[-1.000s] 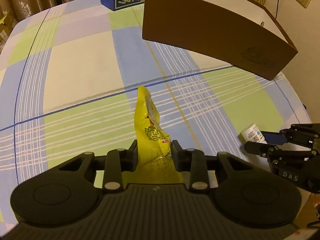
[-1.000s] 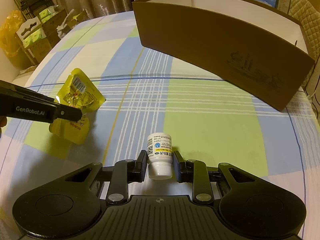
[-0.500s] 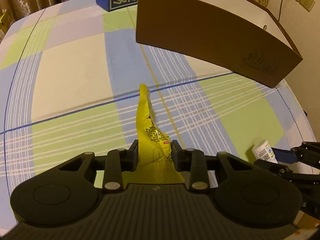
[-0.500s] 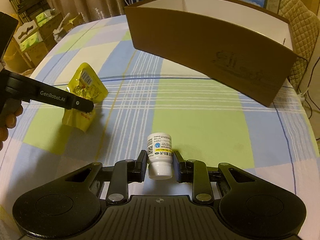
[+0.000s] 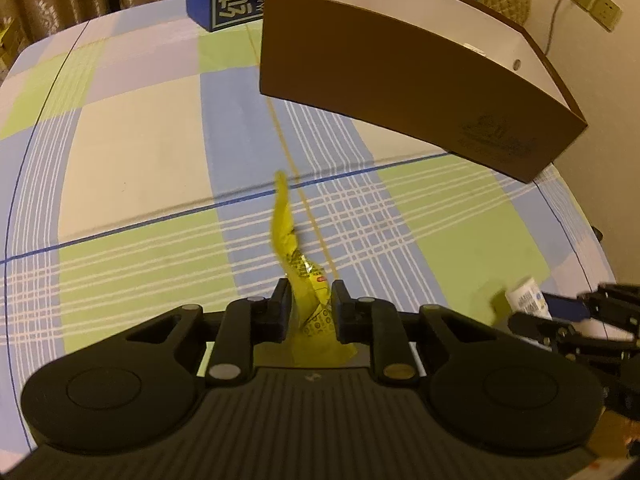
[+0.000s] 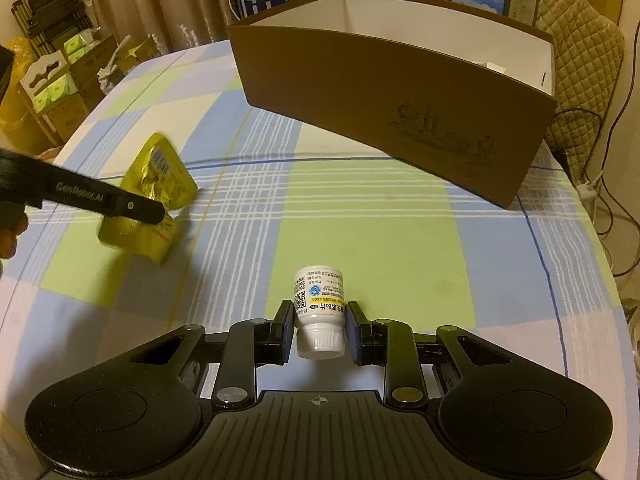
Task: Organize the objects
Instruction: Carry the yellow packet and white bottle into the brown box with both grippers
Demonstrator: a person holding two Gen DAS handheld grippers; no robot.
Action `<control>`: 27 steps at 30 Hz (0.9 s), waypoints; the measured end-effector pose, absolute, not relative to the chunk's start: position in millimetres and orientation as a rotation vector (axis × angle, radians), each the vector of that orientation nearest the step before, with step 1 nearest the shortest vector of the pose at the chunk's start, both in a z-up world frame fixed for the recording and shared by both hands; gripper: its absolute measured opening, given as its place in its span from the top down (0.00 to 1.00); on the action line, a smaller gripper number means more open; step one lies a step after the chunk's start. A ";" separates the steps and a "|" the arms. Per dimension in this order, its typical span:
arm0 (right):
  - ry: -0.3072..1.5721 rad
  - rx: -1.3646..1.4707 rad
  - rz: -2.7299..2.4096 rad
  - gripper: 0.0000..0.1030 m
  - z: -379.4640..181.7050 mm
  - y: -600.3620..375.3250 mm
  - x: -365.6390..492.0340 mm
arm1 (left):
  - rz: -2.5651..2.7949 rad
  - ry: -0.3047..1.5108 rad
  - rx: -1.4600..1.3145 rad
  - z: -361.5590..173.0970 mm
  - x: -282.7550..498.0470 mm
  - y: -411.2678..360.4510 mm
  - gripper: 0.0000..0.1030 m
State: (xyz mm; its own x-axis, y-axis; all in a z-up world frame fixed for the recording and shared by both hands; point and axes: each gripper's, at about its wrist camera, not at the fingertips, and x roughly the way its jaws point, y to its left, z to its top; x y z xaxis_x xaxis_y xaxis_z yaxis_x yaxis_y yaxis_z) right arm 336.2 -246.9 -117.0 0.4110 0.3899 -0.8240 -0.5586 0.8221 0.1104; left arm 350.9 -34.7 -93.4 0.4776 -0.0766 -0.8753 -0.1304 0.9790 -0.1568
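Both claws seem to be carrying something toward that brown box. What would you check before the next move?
1. Left gripper clamps the yellow packet: ok.
2. Right gripper clamps the white bottle: ok.
3. Packet hangs steady: not ok, it looks blurred.
4. Brown box open on top: ok.
5. Free space inside the box: cannot tell, its floor is hidden.
6. Checked cloth bare on the way to the box: ok.

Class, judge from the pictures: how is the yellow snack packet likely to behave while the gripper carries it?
The yellow snack packet is probably floppy: its free end curves and leans past the left gripper. It likely weighs little, since a pinch at one edge holds it up. Its glossy film may slip.
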 end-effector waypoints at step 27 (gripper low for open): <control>0.968 -0.145 0.606 0.76 -105.1 -284.6 368.1 | 0.085 1.059 -0.188 -86.8 375.4 -56.2 0.84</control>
